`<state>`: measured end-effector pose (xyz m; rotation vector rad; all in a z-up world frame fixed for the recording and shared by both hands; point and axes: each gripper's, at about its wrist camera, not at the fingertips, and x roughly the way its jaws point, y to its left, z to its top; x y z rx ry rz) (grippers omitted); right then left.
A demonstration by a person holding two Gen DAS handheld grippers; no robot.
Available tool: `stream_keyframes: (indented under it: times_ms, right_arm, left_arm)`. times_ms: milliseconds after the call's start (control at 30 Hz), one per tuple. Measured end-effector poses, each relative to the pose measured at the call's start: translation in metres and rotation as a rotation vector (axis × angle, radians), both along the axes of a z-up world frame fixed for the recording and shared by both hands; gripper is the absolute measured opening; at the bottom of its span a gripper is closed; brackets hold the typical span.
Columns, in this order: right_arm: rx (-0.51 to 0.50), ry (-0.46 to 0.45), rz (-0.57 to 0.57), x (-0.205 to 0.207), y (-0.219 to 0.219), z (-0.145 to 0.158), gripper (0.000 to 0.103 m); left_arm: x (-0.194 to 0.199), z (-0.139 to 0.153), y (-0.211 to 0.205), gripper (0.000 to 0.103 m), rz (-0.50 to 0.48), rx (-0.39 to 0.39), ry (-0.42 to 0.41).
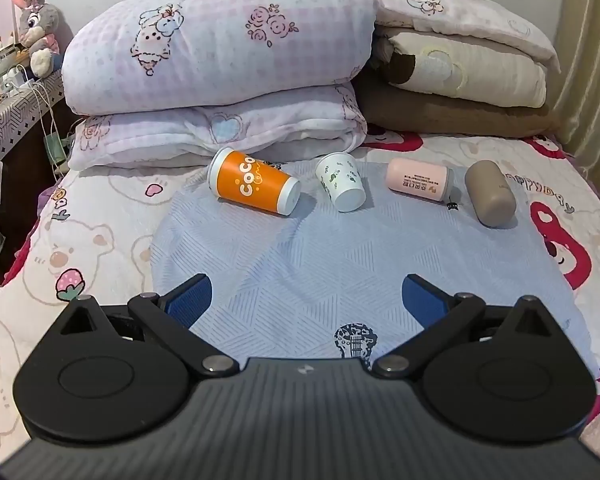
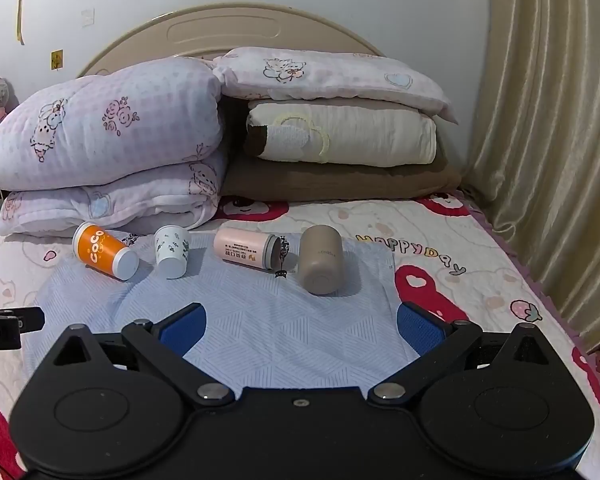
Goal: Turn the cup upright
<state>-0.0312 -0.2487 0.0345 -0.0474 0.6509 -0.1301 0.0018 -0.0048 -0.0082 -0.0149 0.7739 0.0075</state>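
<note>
Several cups lie on their sides in a row on a pale blue cloth [image 1: 300,264] on the bed. From left: an orange "CoCo" paper cup [image 1: 252,187] [image 2: 104,255], a small white cup with green print [image 1: 341,186] [image 2: 172,251], a pink bottle-like cup [image 1: 418,179] [image 2: 246,249], and a taupe cup [image 1: 491,198] [image 2: 321,264]. My left gripper [image 1: 306,300] is open and empty, low over the cloth's near part, well short of the cups. My right gripper [image 2: 302,326] is open and empty, a little short of the taupe cup.
Folded quilts and pillows [image 1: 220,60] [image 2: 332,136] are stacked behind the cups against the headboard [image 2: 224,28]. A curtain [image 2: 552,160] hangs at the right. A side table with a plush rabbit [image 1: 36,28] stands at the left. The left gripper's edge shows in the right wrist view [image 2: 8,326].
</note>
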Motion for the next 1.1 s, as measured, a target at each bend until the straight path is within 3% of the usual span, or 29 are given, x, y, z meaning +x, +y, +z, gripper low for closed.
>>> stream_keyframes:
  times_ms: [1100]
  right_arm:
    - [0.004,0.005,-0.008,0.0003,-0.0044,-0.0018,0.103]
  left_arm:
    - [-0.0015,-0.0006,-0.0067,0.103,-0.044,0.022,0.014]
